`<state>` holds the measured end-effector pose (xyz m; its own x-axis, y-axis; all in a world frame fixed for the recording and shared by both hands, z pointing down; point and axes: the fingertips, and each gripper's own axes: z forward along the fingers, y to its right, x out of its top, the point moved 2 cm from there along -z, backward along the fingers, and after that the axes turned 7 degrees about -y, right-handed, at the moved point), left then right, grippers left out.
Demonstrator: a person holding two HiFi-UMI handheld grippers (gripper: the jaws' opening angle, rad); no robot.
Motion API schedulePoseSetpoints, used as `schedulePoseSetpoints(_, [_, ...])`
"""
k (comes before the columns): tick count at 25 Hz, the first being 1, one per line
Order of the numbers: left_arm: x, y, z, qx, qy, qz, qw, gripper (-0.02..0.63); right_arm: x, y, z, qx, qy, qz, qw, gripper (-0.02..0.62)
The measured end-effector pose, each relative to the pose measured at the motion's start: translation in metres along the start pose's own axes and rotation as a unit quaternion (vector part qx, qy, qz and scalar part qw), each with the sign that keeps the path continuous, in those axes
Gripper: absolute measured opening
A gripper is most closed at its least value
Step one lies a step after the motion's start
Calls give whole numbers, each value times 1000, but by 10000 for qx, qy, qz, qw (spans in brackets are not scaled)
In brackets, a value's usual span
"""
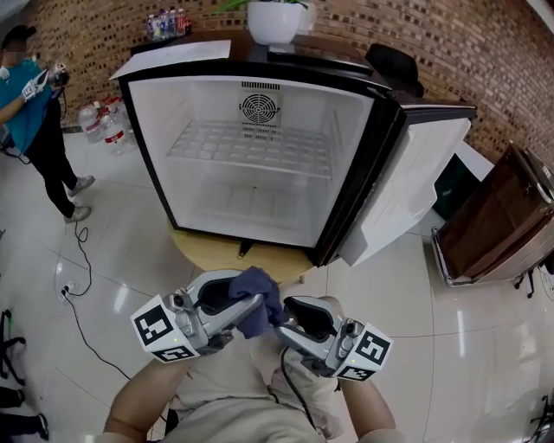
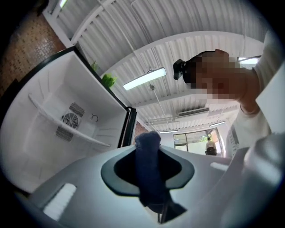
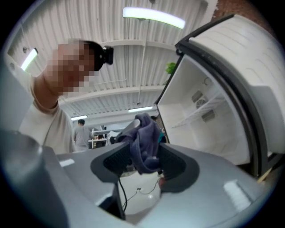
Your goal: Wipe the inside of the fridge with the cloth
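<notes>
A dark blue cloth hangs bunched between my two grippers, low in the head view and in front of the open fridge. My left gripper is shut on one part of it. In the left gripper view the cloth stands as a column filling the gap of that gripper. My right gripper holds another fold. In the right gripper view the cloth is pinched in that gripper. The fridge interior is white, with a wire shelf and a fan grille.
The fridge door swings open to the right. The fridge stands on a round wooden base. A plant pot sits on top. A person stands at far left near bottles. A wooden panel on a cart is at right.
</notes>
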<state>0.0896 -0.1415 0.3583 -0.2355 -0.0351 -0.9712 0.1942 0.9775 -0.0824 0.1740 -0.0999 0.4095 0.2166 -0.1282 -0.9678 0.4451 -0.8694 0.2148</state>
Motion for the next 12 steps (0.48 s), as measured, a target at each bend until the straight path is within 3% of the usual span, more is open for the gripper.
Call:
schedulePoseSetpoints(3, [49,-32,17,370,61,209,9991,103,-4,27,-29,-457,202,246,9984,199])
schedulePoseSetpoints(9, [110,-115,89,1118,39,423,9928,103,-106,67,-52,-945,-1039,323,9896,199])
schedulePoseSetpoints(12, [121,-152,133,1234,222,225,9918,101,-151,79,-61,-1147,-1454,228,9824,191])
